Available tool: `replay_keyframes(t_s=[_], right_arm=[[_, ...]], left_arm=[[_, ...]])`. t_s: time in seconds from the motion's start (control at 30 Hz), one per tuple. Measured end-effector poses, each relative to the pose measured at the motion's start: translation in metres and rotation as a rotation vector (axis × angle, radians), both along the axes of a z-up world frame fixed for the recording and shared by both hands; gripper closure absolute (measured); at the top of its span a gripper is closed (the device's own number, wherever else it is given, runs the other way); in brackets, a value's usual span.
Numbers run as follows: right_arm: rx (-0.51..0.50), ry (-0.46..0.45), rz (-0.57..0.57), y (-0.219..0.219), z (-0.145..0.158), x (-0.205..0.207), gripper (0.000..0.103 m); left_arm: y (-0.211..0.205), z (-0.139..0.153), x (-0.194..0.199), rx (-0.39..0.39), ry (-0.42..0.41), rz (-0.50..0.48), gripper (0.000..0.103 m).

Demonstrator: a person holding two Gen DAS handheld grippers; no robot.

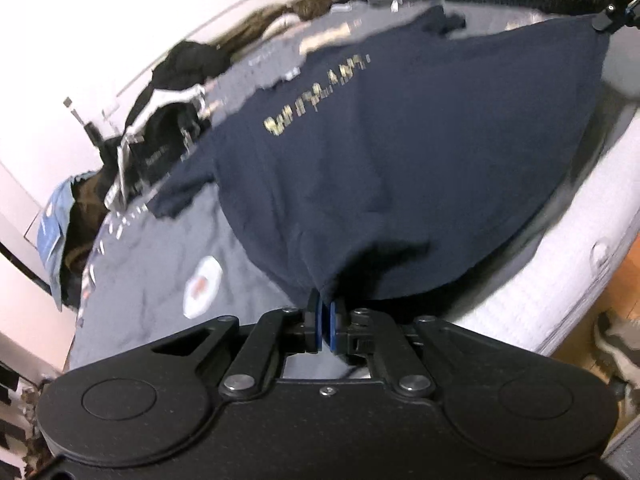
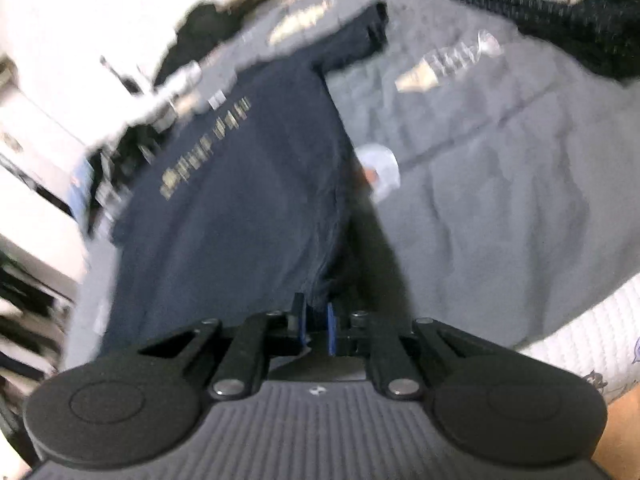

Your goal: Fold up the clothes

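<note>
A navy T-shirt with gold lettering hangs stretched above a grey bedspread. In the left wrist view my left gripper is shut on one corner of the shirt's hem, its blue pads pinching the fabric. The other corner runs taut to my right gripper at the top right. In the right wrist view the T-shirt slopes away to the left, one sleeve lying on the bedspread. There my right gripper is shut on a bunched fold of the hem, its pads a little apart around the cloth.
A pile of dark clothes lies along the far left of the bed. A dark knitted garment sits at the far right. The white mattress edge borders a wooden floor with a shoe.
</note>
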State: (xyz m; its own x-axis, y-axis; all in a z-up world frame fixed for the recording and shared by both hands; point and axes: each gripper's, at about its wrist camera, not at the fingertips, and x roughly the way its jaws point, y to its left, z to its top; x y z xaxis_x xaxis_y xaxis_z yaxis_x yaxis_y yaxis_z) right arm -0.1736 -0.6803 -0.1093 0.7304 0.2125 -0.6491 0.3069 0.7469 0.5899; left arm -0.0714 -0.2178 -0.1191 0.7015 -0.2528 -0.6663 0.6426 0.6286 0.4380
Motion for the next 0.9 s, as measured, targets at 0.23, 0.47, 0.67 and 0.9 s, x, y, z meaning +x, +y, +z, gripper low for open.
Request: replay_keyframes(t_s=[0.23,0.47,0.67,0.9], right_arm=[[-0.007,-0.019,0.006,-0.014,0.035,-0.007,0.094],[-0.138,0.302,0.046,-0.015,-0.025,0.015,0.092],[-0.410,0.383,0.019,-0.006,-0.011,0.018,0.084],[-0.493,0.073,0.003,0.027,0.055,0.054,0.070]], left_arm=[[-0.003,-0.005,-0.010,0.099,0.060,-0.084,0.100],[-0.004,-0.031,-0.007,0.193,0.190,-0.087,0.070],[0.035,0.025,0.011,-0.173,0.239,-0.017,0.046],[0.073,0.058,0.112,-0.734,0.206,0.313,0.042]])
